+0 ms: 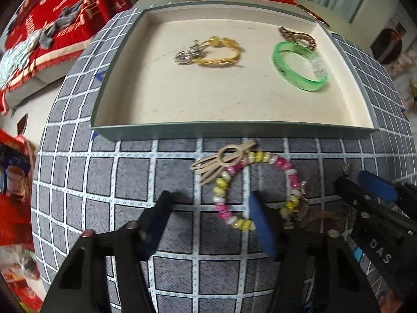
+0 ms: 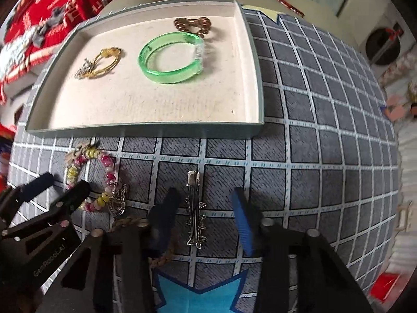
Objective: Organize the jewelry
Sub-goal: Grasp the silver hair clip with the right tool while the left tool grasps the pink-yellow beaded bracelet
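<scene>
The grid-patterned table carries 1 tray, 1 beaded bracelet, 1 hair clip and 1 braided cord.

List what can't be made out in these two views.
- Braided cord: right wrist view, mostly hidden under the right claw; its full length and shape stay unknown.
- Charm on the yellow bracelet: left wrist view, motion blur hides its shape.
- Hair clip: left wrist view, only its tip shows behind the right claw.
- Lettering inside the green bangle: too small to read.
</scene>
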A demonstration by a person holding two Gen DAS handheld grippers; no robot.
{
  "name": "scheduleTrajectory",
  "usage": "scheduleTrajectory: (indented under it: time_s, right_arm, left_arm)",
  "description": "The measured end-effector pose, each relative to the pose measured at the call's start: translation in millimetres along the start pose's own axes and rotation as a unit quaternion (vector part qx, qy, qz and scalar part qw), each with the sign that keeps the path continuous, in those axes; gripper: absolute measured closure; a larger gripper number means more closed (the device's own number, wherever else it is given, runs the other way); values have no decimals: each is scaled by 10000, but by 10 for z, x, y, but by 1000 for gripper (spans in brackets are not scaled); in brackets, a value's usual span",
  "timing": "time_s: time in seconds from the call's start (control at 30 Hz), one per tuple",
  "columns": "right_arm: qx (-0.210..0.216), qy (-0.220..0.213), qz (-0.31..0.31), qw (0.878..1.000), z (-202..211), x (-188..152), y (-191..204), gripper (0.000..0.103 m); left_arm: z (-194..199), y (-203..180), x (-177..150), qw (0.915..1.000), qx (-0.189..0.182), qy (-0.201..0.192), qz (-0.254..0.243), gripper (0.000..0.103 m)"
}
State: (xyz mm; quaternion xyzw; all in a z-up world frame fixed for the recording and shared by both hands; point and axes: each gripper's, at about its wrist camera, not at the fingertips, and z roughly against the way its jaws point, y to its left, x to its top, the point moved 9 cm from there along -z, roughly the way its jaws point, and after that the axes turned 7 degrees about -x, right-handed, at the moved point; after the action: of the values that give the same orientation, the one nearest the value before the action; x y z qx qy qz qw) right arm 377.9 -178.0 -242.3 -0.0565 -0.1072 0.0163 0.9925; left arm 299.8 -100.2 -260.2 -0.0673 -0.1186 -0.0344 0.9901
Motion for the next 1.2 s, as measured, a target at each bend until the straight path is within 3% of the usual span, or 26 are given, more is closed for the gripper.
scheduleTrajectory:
  time_s: [0.03, 0.1, 0.17, 0.43, 0.83, 1.07, 1.2]
  right_arm:
    - [-3, -4, 19, 10000, -9, 17, 36, 72]
    - [6, -15, 48, 10000, -15, 39, 77, 83]
    - [17, -16, 22, 10000, -17, 44, 100, 87]
    - [463, 44, -365, 9983, 110, -192, -109, 87]
    - [1064, 39, -869, 9905, 364, -426, -481, 87]
    - [1232, -2, -1051, 9868, 508, -390, -511, 87]
    - [1286, -114, -1007, 9865, 618, -277, -488, 87]
  left_arm:
    - [15, -68, 18, 10000, -20, 3, -80, 40]
    - [33, -197, 29, 9996, -62, -12, -276, 67]
    - [33, -322, 31, 9989, -52, -18, -475, 79]
    - [73, -497, -31, 9983, -504, -56, -274, 79]
    - [359, -465, 1, 9963, -751, -335, -236, 79]
    - [657, -146, 141, 9940, -896, -581, -250, 79]
    - [954, 234, 56, 9921, -943, -781, -283, 79]
